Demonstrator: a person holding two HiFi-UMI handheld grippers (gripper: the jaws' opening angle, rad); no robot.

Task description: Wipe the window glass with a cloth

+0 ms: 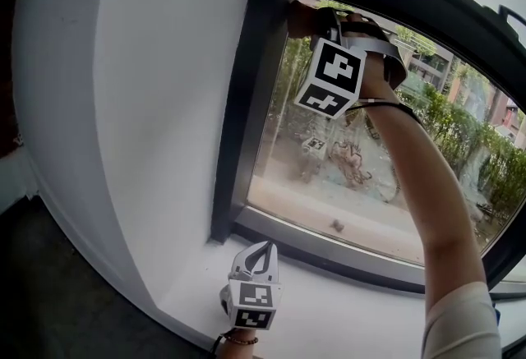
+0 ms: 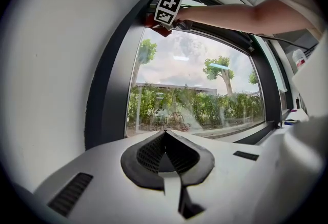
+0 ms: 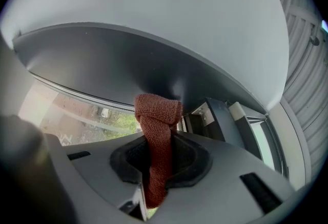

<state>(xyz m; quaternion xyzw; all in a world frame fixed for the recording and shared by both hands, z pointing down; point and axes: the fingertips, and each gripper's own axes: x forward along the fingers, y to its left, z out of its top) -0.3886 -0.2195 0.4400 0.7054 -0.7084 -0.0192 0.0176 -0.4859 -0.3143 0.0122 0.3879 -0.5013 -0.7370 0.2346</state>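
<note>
**Right gripper** [image 3: 156, 142]: jaws clenched on the cloth [image 3: 156, 130]. The rust-red cloth runs as a folded strip between both jaws and stands out past the tips, with its bunched end at the edge of the dark frame [image 3: 128, 72]. In the head view this gripper [image 1: 316, 20] is raised on an outstretched arm [image 1: 427, 193], and the cloth [image 1: 301, 18] sits in the top left corner of the glass [image 1: 345, 177], just beside the frame [image 1: 246, 119]. No view shows whether the cloth presses on the pane itself. The left gripper view gives the same position: cloth [image 2: 158, 27] at the upper left corner, marker cube [image 2: 168, 8] beside it.

**Left gripper** [image 2: 164, 136]: jaws closed, tips touching, nothing between them. In the head view it [image 1: 265, 254] is held low over the white sill [image 1: 345, 312], with its tips toward the lower left corner of the frame. It is well apart from the cloth.

**Surroundings**: a white wall [image 1: 148, 103] borders the frame on the left. Through the glass [image 2: 200, 89] appear hedges, trees and buildings. Small items lie at the far right end of the sill [image 2: 287, 115]; they are too small to identify.
</note>
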